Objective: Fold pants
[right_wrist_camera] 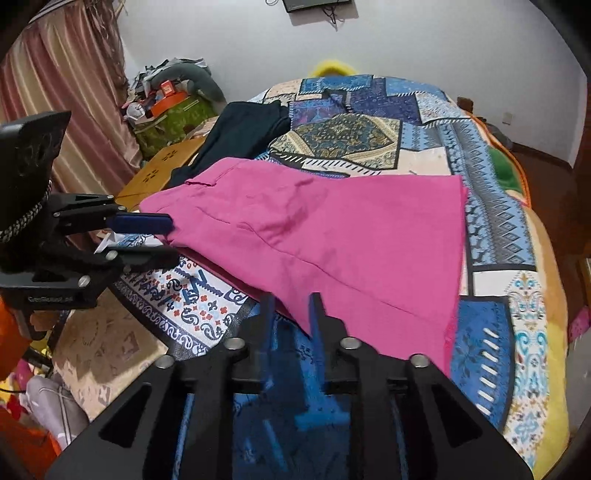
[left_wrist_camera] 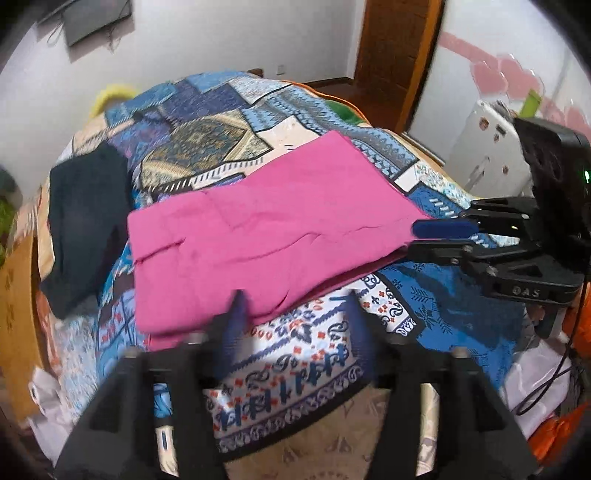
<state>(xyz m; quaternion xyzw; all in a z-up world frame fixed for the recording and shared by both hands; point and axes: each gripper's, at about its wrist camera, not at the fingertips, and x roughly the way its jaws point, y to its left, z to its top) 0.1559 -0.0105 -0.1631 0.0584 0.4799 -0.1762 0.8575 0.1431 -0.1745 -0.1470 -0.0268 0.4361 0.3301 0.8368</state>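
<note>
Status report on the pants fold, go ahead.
Left tool open, right tool open, both at near edge. Pink pants folded flat on bedspread. Dark garment beside, clear.

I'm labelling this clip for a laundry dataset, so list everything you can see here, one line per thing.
pink pants: one, pink, folded flat on the bed's near part.
dark garment: one, black or navy, beyond the pants' waist end, by the bed's edge.
bedspread: one, blue patchwork pattern, covering the bed.
yellow object: one, yellow, past the bed's far end, partly hidden.
wall screen: one, dark, high on the white wall.
curtain: one, pinkish, beside the bed.
wooden door: one, brown, far corner.
left gripper: black with blue pads, open at the pants' near edge.
right gripper: same, open, pants' edge between the pads.
</note>
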